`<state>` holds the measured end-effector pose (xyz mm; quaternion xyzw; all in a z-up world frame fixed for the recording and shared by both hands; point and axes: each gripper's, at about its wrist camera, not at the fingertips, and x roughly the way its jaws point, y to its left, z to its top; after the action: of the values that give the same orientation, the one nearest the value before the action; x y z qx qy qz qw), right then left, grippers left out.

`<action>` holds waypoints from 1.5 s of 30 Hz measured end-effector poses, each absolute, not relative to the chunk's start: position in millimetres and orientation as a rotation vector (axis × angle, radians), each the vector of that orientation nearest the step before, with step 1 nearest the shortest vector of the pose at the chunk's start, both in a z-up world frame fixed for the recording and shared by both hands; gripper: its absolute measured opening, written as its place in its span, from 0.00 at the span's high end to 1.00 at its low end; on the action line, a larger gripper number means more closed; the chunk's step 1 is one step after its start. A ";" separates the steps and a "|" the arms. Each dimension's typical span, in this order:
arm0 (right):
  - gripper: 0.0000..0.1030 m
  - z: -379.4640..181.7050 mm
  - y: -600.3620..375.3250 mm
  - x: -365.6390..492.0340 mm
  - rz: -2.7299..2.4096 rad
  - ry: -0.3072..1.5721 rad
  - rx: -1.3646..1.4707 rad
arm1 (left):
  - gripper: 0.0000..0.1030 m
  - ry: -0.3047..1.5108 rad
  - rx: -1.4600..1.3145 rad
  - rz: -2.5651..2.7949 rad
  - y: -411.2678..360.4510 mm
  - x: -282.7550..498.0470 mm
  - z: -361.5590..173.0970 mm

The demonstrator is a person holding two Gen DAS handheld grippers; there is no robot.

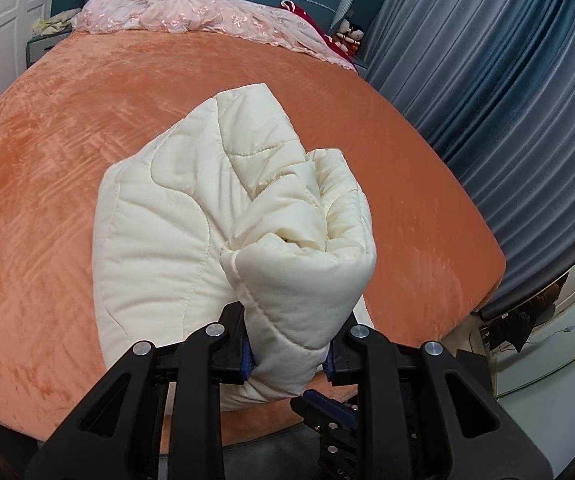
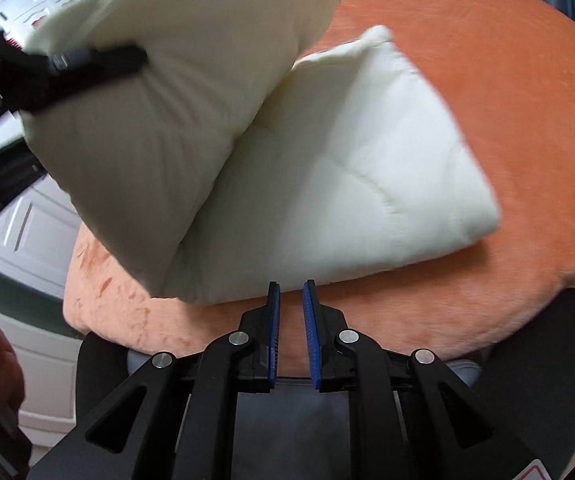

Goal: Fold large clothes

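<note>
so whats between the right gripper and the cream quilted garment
Only a short strip of bare orange bedspread, seen in the right wrist view. The right gripper holds nothing, just short of the cream quilted garment's near edge.

Each claw, the left claw [image 1: 289, 354] and the right claw [image 2: 292, 332], has black linkage arms, round silver screws and blue ribbed pads [image 2: 310, 336].
</note>
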<state>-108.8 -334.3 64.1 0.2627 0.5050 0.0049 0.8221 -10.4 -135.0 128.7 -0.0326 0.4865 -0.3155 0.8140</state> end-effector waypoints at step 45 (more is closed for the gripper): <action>0.84 120.5 -418.4 -75.8 -0.052 0.923 0.630 | 0.28 1.073 -0.119 -0.443 -85.4 7.0 127.2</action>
<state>-75.8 -418.4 120.5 0.2990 0.4378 -0.0245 0.8476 7.0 -85.4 127.2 -0.0564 0.5064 -0.2092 0.8346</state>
